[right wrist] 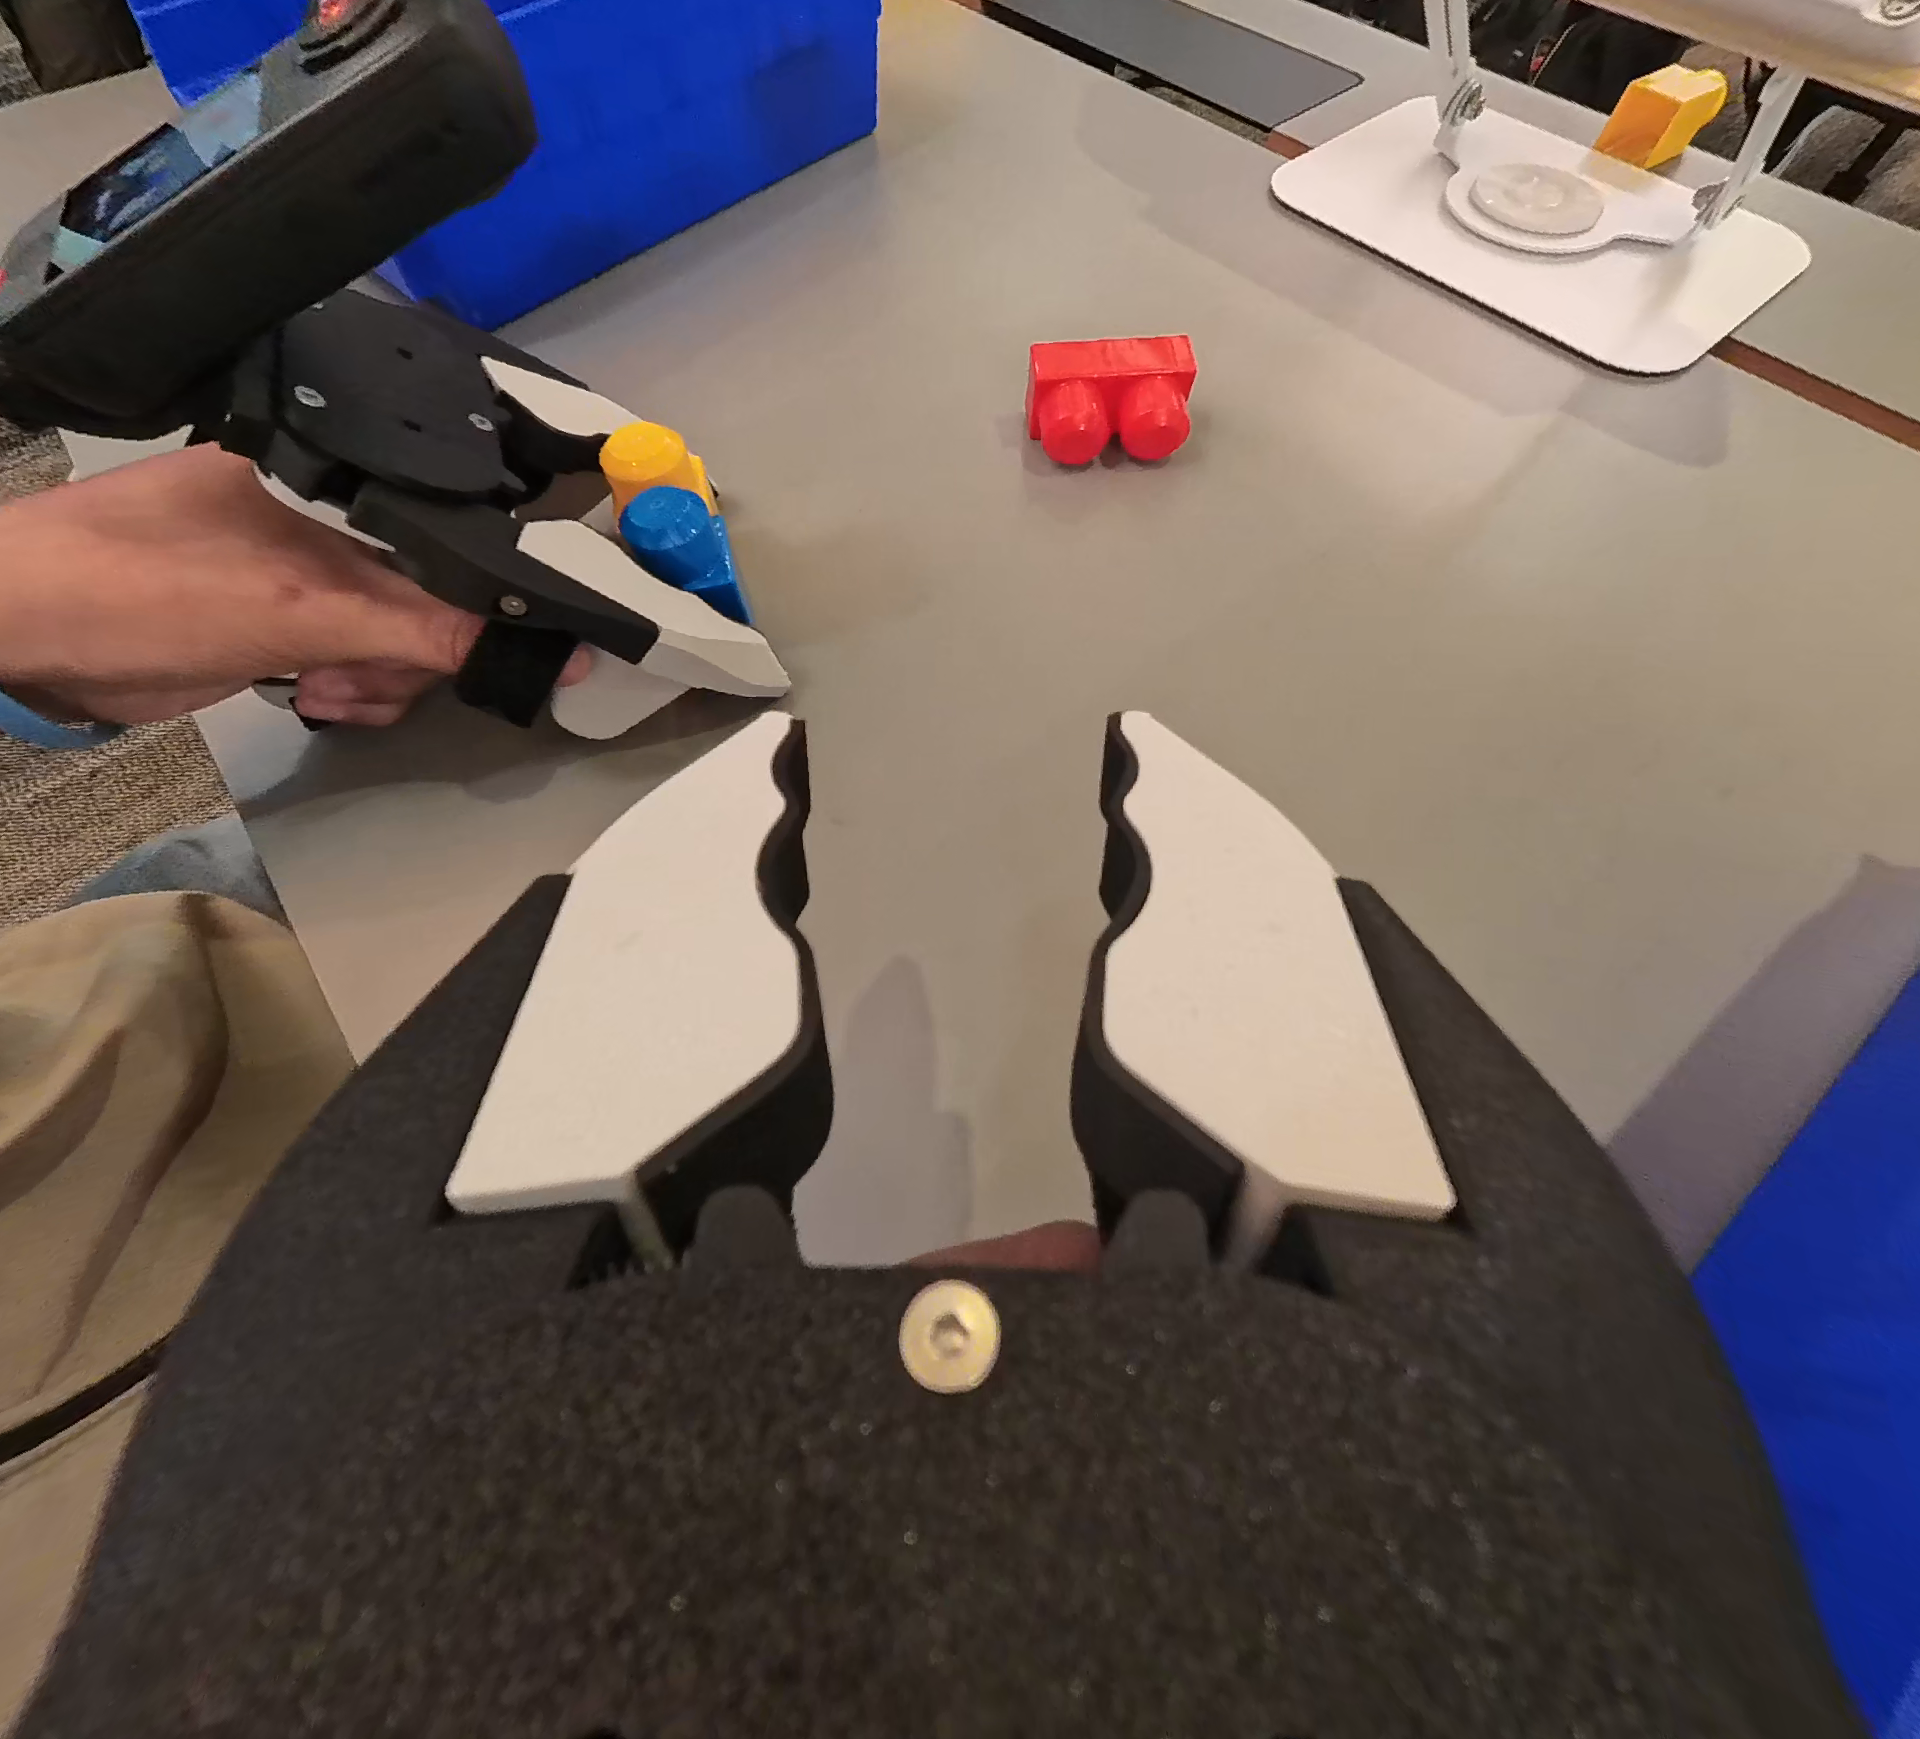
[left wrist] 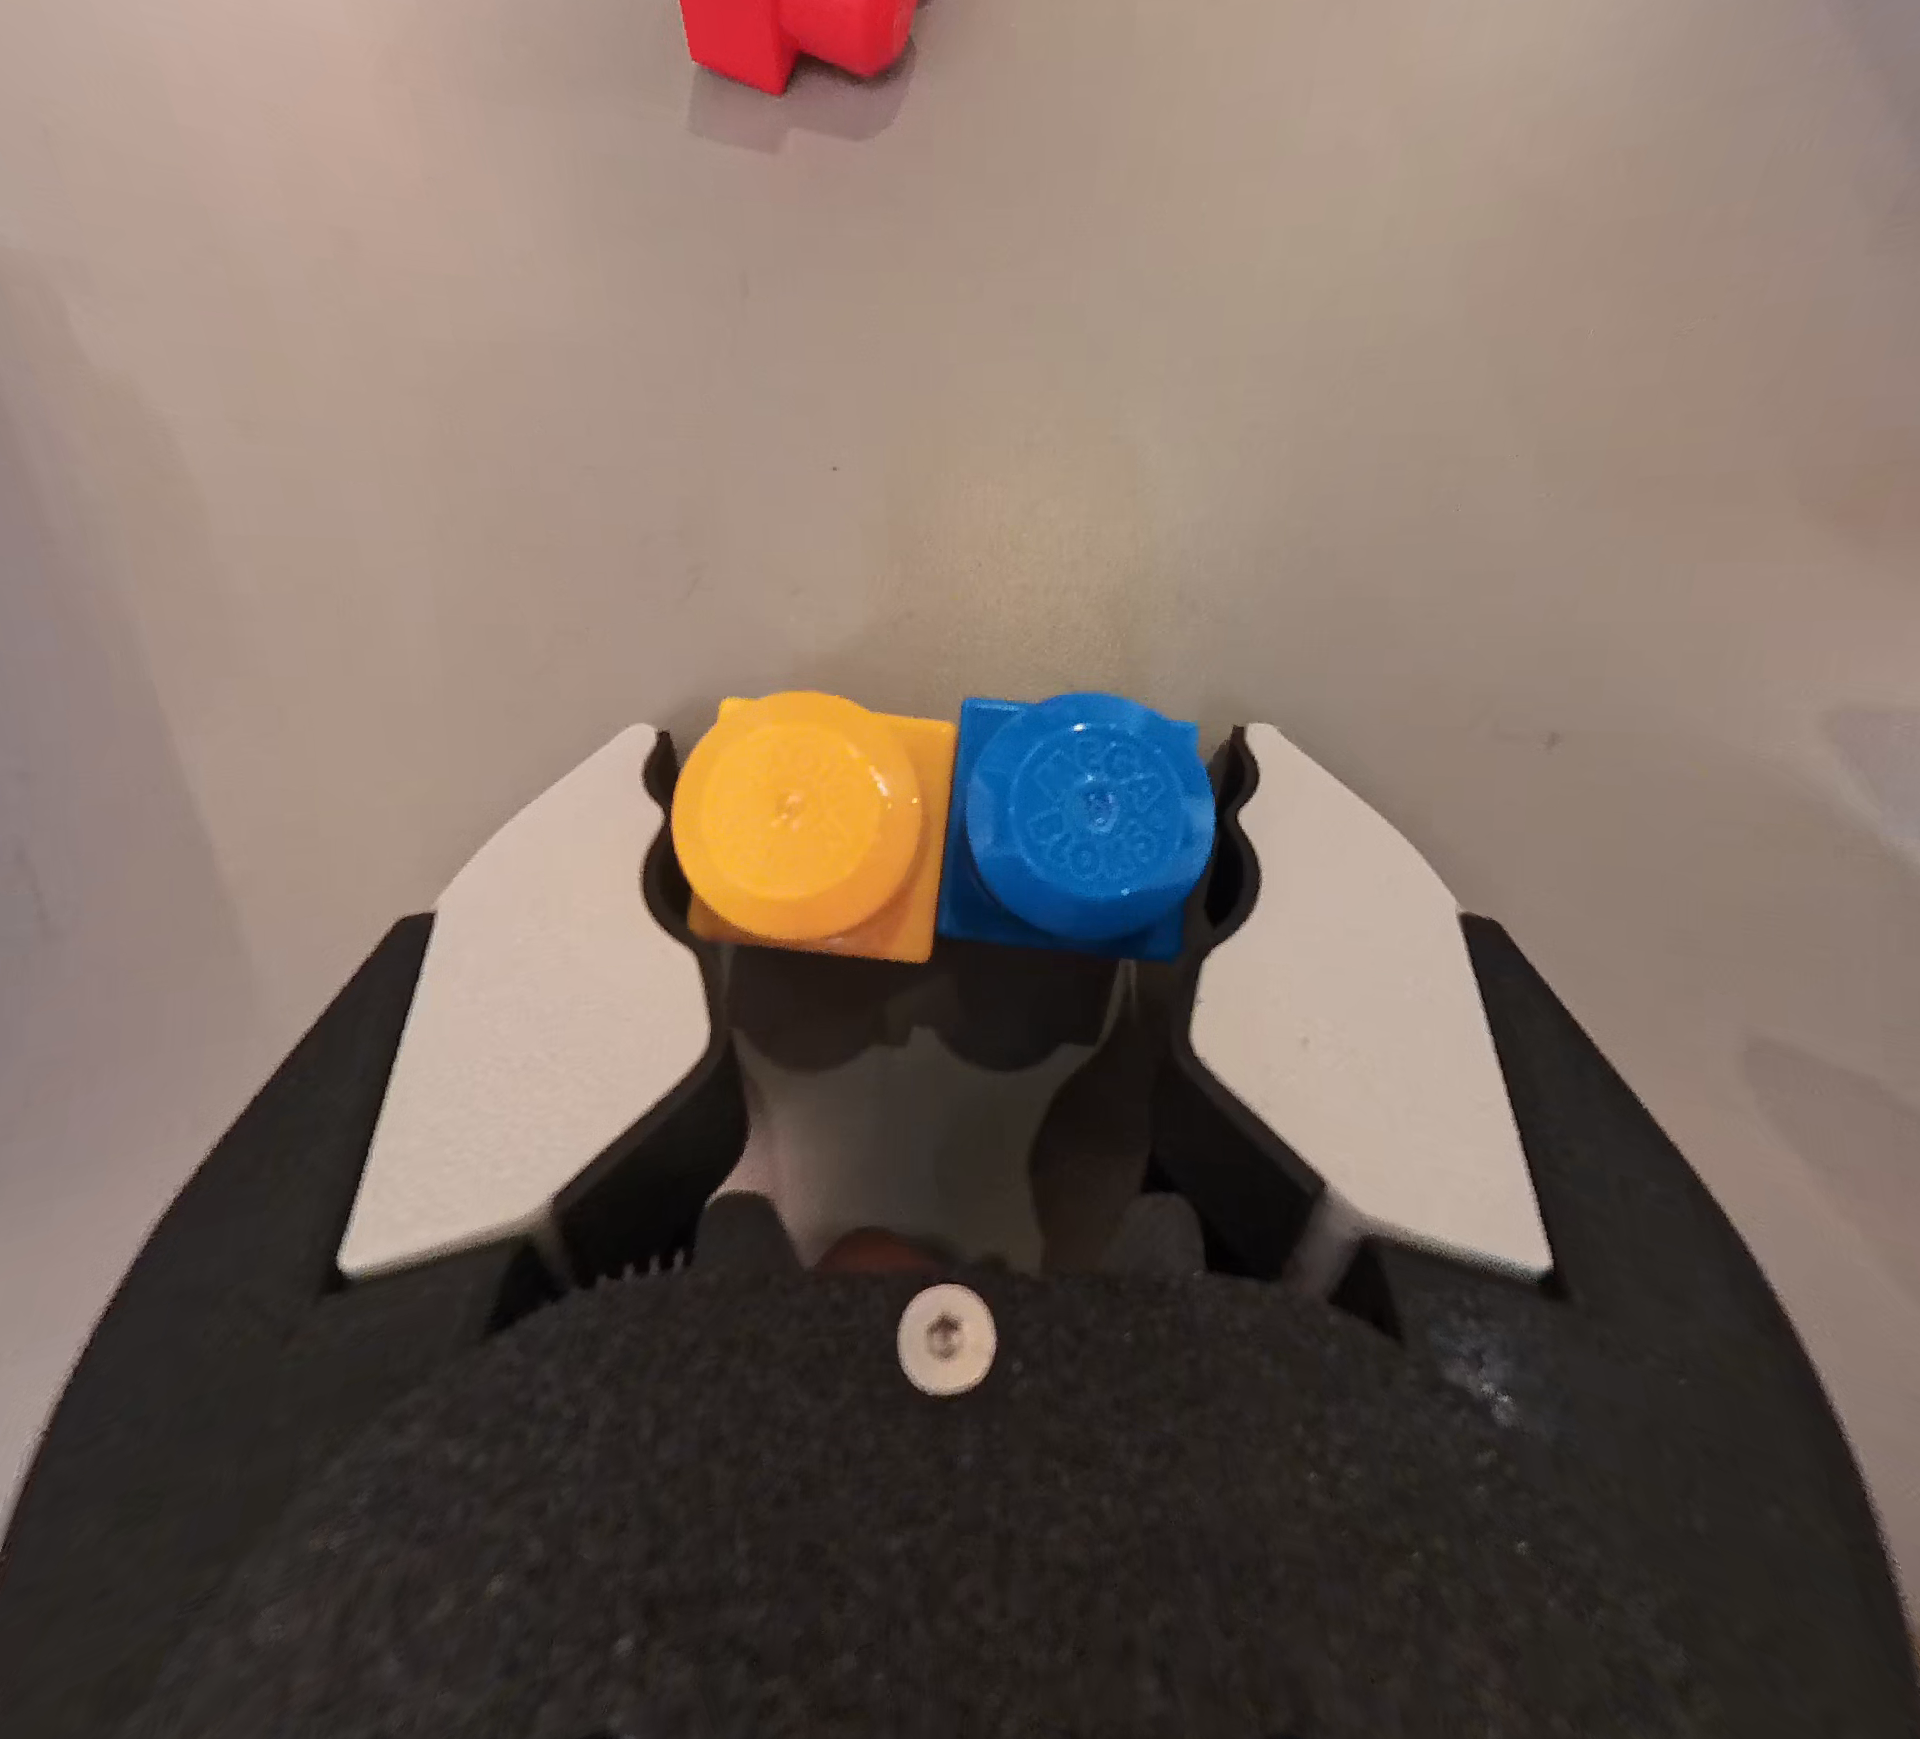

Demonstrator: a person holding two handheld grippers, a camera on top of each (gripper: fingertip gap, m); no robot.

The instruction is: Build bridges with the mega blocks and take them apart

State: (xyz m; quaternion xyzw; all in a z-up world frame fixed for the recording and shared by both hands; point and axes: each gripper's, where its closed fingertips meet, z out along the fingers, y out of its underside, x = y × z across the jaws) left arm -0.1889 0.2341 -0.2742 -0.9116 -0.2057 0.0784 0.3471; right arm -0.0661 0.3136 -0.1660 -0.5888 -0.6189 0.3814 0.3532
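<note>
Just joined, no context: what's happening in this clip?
A person works two hand-held grippers on a grey table. The left hand-held gripper is shut on a yellow block and a blue block set side by side. The right hand-held gripper is open and empty. A red two-stud block lies on its side farther out, untouched.

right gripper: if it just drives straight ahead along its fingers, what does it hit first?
Probably bare table. The right gripper is open and empty, angled down at the grey surface. The red block lies farther ahead and slightly right, likely next if it skims level. The left gripper sits off left, outside the line.
</note>
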